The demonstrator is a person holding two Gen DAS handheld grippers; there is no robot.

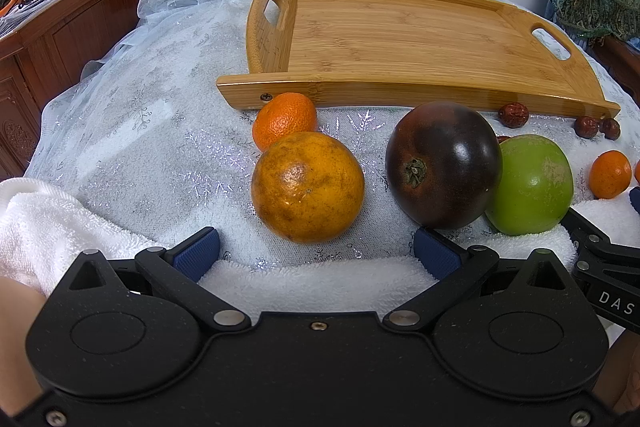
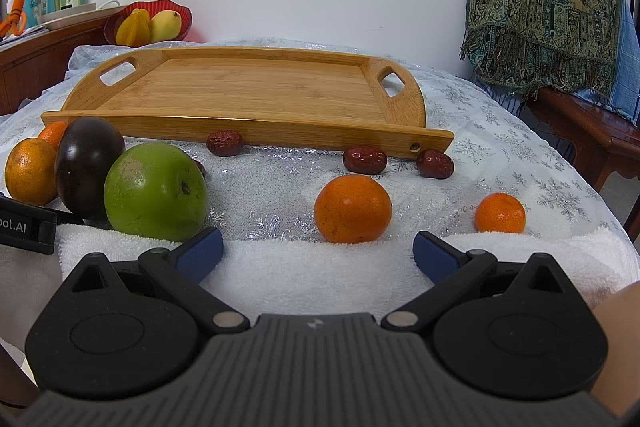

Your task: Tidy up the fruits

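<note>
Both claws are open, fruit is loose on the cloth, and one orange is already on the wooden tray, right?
Not quite: the wooden tray holds nothing, as the right wrist view shows. Every orange, including the nearest orange, sits on the cloth in front of it. The rest stands.

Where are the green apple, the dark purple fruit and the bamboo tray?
green apple (image 2: 154, 191), right wrist view, middle of its skin
dark purple fruit (image 1: 444, 165), left wrist view, its glossy side
bamboo tray (image 2: 256, 89), right wrist view, bare floor
</note>
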